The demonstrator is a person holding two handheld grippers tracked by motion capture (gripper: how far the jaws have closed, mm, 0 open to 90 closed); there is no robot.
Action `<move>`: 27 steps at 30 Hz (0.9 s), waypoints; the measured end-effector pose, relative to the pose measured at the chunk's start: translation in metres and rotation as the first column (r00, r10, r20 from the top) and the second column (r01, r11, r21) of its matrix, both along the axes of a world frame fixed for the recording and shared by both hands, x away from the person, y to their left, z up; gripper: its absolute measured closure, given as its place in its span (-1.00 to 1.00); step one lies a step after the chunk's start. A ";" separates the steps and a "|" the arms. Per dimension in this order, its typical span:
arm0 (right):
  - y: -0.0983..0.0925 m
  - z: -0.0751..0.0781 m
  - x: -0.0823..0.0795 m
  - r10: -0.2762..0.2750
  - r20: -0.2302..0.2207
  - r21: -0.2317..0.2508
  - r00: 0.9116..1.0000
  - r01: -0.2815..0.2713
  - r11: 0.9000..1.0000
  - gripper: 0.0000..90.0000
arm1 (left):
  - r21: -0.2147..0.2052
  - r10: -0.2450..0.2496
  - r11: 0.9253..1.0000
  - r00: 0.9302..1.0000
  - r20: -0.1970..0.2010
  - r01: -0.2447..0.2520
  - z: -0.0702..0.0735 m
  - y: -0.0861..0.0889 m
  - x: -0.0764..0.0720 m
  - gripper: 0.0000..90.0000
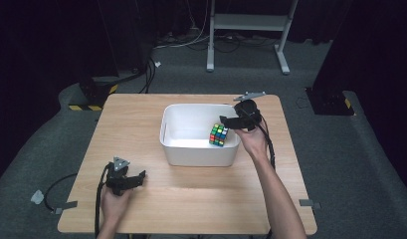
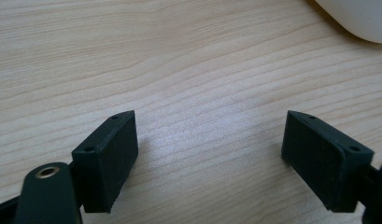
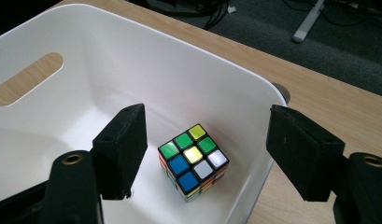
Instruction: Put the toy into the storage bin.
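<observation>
- One multicoloured plastic puzzle cube (image 1: 218, 135) lies inside one white rectangular plastic bin (image 1: 188, 152), at the bin's 3 o'clock side, close to its right wall. In the right gripper view the cube (image 3: 193, 161) rests on the bin floor, top face showing green, yellow, blue and white squares.
- One bin only; it stands on the light wooden tabletop (image 1: 141, 124), slightly toward 1 o'clock of the tabletop's centre. The right gripper view shows a slot handle cut into one bin wall (image 3: 86, 84).
- Two hand-held grippers in all. Right hand-held gripper (image 1: 230, 119) hangs over the bin's 3 o'clock rim, above the cube; jaws apart, nothing between the pads, cube lying loose below the gap (image 3: 205, 154).
- Left hand-held gripper (image 1: 141, 177) sits at about 7 o'clock on the tabletop, well apart from the bin; jaws spread wide over bare wood (image 2: 209, 158), holding nothing.
- One grey three-cornered plate on each gripper, two counted.
- Floor beyond the tabletop: one white metal stand frame (image 1: 246, 22) at 12 o'clock, cables near it.
</observation>
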State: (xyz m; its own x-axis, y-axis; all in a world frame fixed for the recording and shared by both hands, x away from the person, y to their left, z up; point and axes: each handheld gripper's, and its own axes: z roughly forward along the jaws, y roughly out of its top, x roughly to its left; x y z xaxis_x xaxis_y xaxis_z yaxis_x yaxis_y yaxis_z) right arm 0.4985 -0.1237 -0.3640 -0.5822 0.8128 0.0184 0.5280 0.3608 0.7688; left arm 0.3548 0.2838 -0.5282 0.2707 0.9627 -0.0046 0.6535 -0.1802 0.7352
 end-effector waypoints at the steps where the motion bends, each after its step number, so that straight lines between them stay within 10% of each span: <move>1: 0.000 0.000 0.000 0.001 0.001 0.002 1.000 -0.001 1.000 -0.35 | 0.000 0.000 1.000 1.000 0.000 0.000 0.000 0.000 0.000 -0.59; 27: -0.017 0.007 -0.018 -0.010 0.040 0.069 0.999 0.007 0.998 -0.33 | 0.001 -0.001 1.000 1.000 0.000 0.001 0.000 0.000 0.000 -0.59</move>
